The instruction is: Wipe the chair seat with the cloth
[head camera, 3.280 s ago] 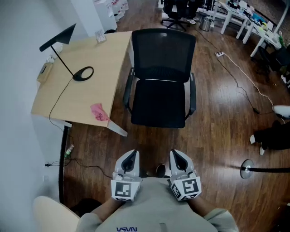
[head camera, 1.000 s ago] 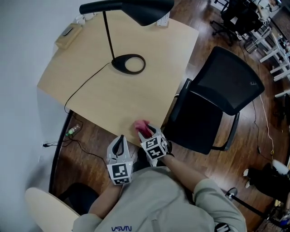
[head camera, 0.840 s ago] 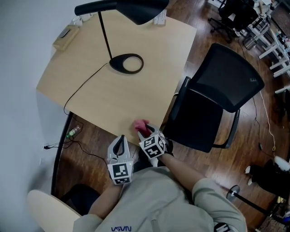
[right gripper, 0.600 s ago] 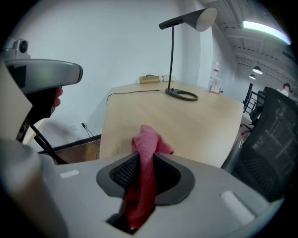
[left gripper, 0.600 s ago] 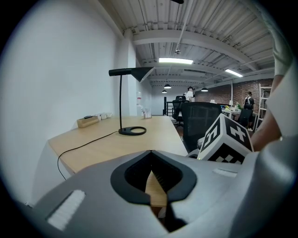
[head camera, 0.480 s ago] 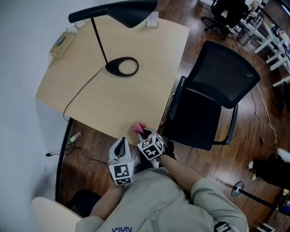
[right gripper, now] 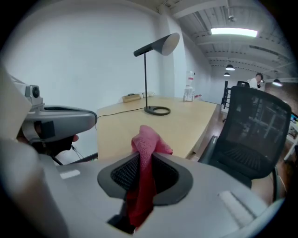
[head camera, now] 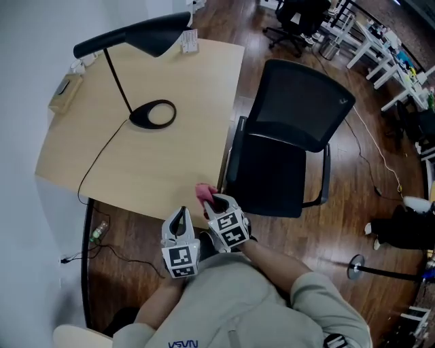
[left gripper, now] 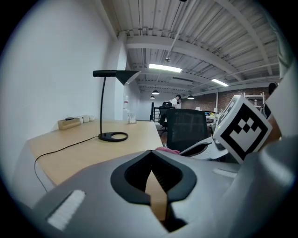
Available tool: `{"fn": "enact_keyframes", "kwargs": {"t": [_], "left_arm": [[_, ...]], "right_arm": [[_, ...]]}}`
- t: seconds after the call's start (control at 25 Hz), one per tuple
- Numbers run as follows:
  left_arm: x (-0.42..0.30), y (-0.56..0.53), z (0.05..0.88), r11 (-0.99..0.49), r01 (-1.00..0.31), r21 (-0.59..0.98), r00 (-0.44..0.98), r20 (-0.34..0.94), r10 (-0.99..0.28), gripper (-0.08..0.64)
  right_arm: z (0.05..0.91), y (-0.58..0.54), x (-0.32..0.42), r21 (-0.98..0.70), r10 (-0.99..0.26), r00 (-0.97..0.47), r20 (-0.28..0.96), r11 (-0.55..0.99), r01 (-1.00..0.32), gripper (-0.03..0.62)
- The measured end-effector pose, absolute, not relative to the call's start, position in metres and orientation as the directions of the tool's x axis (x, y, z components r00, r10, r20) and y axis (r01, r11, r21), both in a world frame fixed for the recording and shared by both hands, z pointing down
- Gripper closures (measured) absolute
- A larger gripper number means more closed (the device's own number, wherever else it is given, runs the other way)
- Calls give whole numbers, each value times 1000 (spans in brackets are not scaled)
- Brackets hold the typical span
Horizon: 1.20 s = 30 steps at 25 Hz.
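Pinching the pink cloth [right gripper: 145, 144], the right gripper [head camera: 216, 202] has just been closing its jaws on it at the desk's [head camera: 149, 170] near corner, just beside the black chair seat [head camera: 272, 180]. The left gripper [head camera: 179, 216] hovers alongside, jaws together and empty.

Ahead of you stands a pale wooden desk [head camera: 183, 88], set against a plain white wall [head camera: 27, 41] on your left. A black desk lamp [head camera: 146, 35] rises from a ring-shaped base, its cord [head camera: 102, 153] trailing across the top, and a small box [head camera: 61, 95] sits at the far corner. The floor [head camera: 340, 204] is dark wood planking. At the upper right you have white tables [head camera: 380, 41] and another office chair [head camera: 296, 17]. Overhead, a white beamed ceiling [left gripper: 200, 42] carries strip lights [left gripper: 165, 68]; the far wall may be brick.
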<state>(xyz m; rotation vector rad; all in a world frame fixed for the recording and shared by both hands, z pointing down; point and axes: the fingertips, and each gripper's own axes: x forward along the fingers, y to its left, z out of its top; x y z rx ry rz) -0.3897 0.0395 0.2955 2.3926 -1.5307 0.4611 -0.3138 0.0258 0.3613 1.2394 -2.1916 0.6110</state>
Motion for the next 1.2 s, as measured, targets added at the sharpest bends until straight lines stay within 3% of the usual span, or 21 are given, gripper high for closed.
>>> {"fn": "enact_keyframes", "kwargs": {"t": [0.36, 0.68, 0.92, 1.2], "left_arm": [[-315, 35, 278, -563, -823, 78, 553, 339, -761, 555], [-236, 12, 264, -617, -785, 46, 598, 313, -738, 555], [-160, -21, 267, -605, -795, 54, 588, 316, -744, 557], [-84, -64, 301, -524, -850, 56, 502, 385, -774, 557]], "right_arm": [[313, 22, -218, -97, -786, -253, 564, 241, -966, 520], [301, 4, -129, -165, -845, -185, 502, 116, -979, 522], [318, -28, -53, -209, -845, -199, 496, 106, -972, 525], [354, -79, 8, -275, -799, -313, 513, 193, -942, 541]]}}
